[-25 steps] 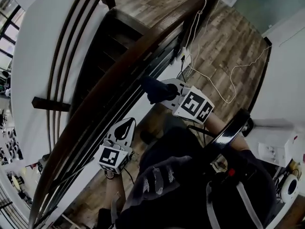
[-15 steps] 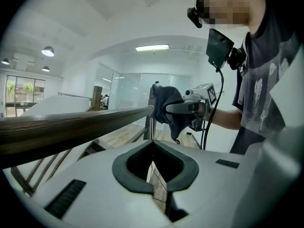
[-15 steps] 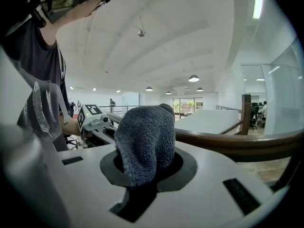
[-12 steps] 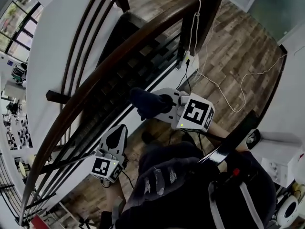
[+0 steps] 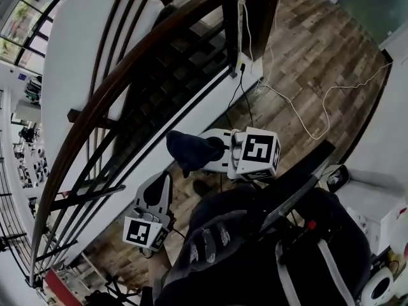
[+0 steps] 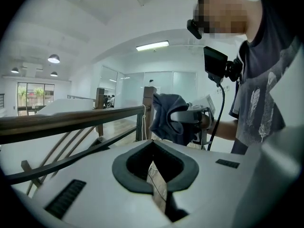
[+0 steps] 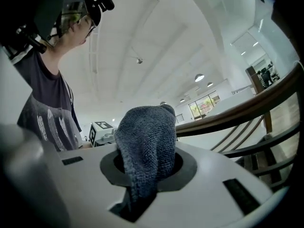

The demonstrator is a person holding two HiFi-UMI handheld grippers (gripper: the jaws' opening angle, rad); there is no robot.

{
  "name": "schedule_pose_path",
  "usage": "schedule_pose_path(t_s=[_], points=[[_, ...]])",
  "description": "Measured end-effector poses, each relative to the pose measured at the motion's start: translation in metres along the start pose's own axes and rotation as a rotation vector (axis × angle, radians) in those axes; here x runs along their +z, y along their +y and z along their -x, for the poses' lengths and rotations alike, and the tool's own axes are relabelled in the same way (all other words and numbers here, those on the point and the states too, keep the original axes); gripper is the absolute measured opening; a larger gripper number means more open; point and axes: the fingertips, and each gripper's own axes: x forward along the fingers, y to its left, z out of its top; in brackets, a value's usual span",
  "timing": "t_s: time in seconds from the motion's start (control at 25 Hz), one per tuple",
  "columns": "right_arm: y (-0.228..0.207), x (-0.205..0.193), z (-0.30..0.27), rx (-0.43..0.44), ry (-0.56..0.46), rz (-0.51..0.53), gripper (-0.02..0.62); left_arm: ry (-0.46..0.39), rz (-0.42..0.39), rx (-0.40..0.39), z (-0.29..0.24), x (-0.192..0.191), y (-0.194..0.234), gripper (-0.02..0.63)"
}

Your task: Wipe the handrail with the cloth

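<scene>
The person wore a dark grey short-sleeved T-shirt (image 6: 259, 103) printed with pale feather shapes, seen at the right of the left gripper view. A black boxy device (image 6: 214, 64) sat near the collar, with a thin black cable dropping from it. Black harness straps (image 5: 325, 260) carrying a small red dot crossed the lower right of the head view. The white plastic-shelled left gripper (image 5: 159, 182) had a black teardrop-shaped lining round its jaws, dark ribbed slots on its shell, and a cube with black-and-white square markers (image 5: 144, 231). The matching white right gripper (image 5: 203, 152) bore its own white marker cube (image 5: 257, 152) mid-frame.
</scene>
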Motion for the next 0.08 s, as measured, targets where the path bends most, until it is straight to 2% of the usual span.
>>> schedule_pose_path(t_s=[0.08], points=[[0.0114, -0.0026, -0.0004, 0.016, 0.008, 0.013, 0.067, 0.018, -0.003, -0.006, 0.005, -0.0047, -0.0081, 0.006]])
